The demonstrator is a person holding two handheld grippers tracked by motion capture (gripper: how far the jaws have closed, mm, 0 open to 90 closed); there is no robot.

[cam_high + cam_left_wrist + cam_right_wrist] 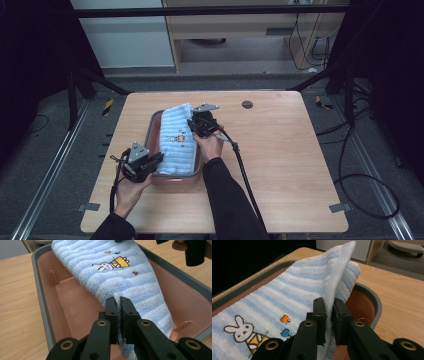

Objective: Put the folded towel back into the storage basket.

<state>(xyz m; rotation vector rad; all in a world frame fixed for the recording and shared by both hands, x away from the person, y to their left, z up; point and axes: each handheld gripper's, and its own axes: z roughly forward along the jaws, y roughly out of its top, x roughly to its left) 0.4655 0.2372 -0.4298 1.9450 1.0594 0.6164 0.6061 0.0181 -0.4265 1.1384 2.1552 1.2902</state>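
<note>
Gripped between the nearly closed jaws of the left gripper (119, 302) is the near edge of a blue-and-white striped towel (117, 277); in the high view this gripper (150, 162) is seen at the towel's near left corner. The right gripper (329, 305) is likewise clamped on a raised fold of the towel (294, 292) at its far right edge, with only cloth between the jaws, and is seen in the high view (197, 125) beside the towel's far end.

One wooden table (280, 160) is seen, carrying one pinkish tub with a grey rim (172, 181). One towel (177, 142) is draped along the tub, its long axis running from the near end to the far end, tilted slightly rightward as it goes away. The tub's floor is largely covered by the cloth, and its far rim is hidden behind the lifted end. The towel's underside cannot be made out.

One embroidered rabbit with a yellow patch (110, 264) is stitched near the towel's middle; it is too small to read in the high view. Two small embroidered tulips, one orange and one blue (285, 326), lie beside it.
</note>
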